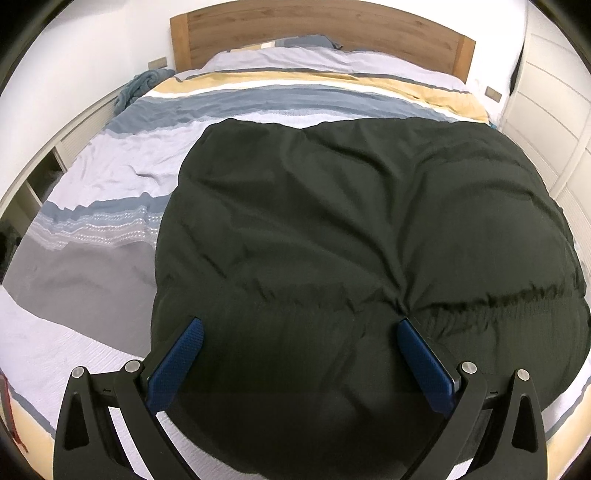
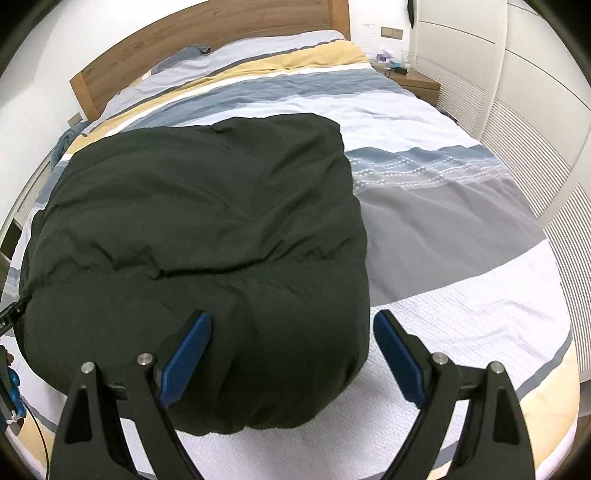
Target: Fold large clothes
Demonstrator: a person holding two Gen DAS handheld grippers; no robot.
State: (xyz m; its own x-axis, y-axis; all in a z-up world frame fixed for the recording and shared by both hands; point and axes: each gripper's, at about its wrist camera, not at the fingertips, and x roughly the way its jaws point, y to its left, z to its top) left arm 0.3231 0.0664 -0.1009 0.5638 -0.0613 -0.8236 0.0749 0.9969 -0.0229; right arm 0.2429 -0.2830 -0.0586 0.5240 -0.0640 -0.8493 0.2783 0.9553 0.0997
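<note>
Jacket (image 1: pixel 351 229), dark green and puffy, lay folded on striped bed (image 1: pixel 110 177), left gripper (image 1: pixel 300 326) and right gripper (image 2: pixel 292 319) above its near edge, jaws spread wide, holding nothing.

I see a bed (image 1: pixel 92 177) with a wooden headboard (image 1: pixel 321 33), covered by a striped duvet (image 2: pixel 443 206) in blue, grey, white and yellow. A dark green padded jacket (image 1: pixel 351 229) lies folded on it, reaching the foot edge.

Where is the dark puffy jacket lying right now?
The dark jacket lies on the striped bedspread at the foot end, just ahead of both open grippers, far from the wooden headboard.
</note>
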